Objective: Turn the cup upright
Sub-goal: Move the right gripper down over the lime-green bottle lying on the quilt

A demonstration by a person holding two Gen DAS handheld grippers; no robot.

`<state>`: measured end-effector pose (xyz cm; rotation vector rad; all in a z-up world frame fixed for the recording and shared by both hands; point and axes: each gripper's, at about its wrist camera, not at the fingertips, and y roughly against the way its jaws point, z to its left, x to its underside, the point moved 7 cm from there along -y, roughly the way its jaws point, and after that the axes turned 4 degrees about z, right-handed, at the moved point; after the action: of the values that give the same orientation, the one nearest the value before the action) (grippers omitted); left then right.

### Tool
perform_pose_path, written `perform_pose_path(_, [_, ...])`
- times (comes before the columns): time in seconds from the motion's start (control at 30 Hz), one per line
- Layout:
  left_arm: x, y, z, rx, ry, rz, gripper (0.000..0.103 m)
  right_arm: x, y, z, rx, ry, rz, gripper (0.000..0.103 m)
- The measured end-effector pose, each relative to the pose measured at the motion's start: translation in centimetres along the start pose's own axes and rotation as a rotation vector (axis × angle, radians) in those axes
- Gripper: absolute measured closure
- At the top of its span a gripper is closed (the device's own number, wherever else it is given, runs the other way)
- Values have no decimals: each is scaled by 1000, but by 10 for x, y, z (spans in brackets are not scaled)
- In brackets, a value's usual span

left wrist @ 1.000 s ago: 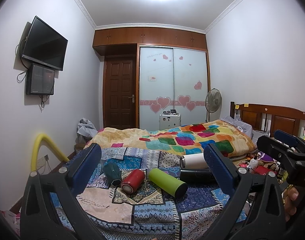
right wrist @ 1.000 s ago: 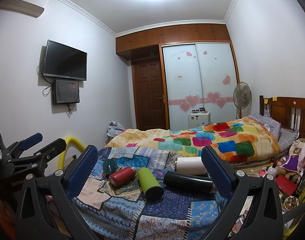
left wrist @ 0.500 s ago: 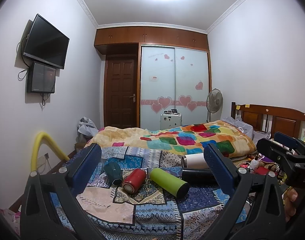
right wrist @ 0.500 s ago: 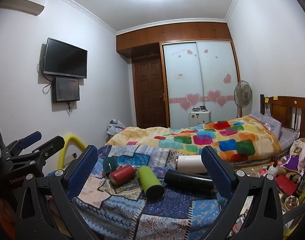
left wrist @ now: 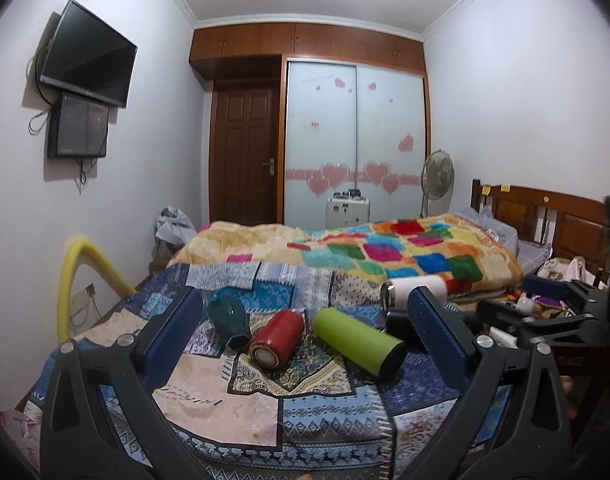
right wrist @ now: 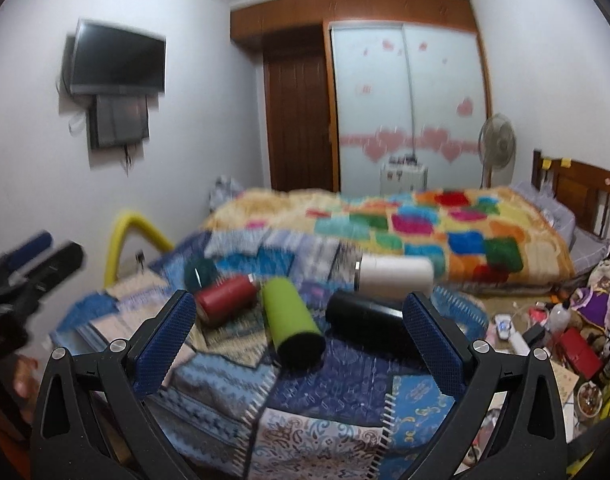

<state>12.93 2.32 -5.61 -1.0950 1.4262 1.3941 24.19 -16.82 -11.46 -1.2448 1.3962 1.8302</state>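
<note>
Several cups lie on their sides on a patchwork cloth point(left wrist: 233, 408): a dark teal cup point(left wrist: 228, 319), a red cup point(left wrist: 276, 339), a lime green cup point(left wrist: 357, 340), a black cup point(right wrist: 365, 314) and a white cup point(left wrist: 409, 294). In the right wrist view they show as teal point(right wrist: 199, 274), red point(right wrist: 225, 299), green point(right wrist: 291, 330) and white point(right wrist: 395, 274). My left gripper point(left wrist: 305, 328) is open and empty, short of the cups. My right gripper point(right wrist: 299, 330) is open and empty, with the green and black cups between its fingers in view.
A bed with a colourful quilt point(left wrist: 385, 248) lies behind the cloth. A yellow tube point(left wrist: 77, 276) arches at the left. Clutter point(right wrist: 565, 332) covers the floor at the right. A door point(left wrist: 245, 156) and wardrobe point(left wrist: 353, 152) stand at the back.
Both grippers have tilted down and moved closer to the cups, which now sit higher and larger in view. The right wrist view is blurred by motion. Both stay open.
</note>
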Motion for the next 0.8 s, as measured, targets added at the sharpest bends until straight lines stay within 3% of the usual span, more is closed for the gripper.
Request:
perform_pose_path(0.2, [20,-49,8,-14,-43,62,0,19,-73,-10,-13,34,192,0])
perform_pose_path(0.3, [32,-73,11,16,-41,110,0,23,-98,-11,-33,44,265,0])
perform_pose_path(0.63, [59,-127,24,38,-1,209,0,21,-163,16,-138,151,431,19])
perform_pose_path(0.8, [71,-141,26,55,19,235,0,25,-183,21,-162,188,503,19])
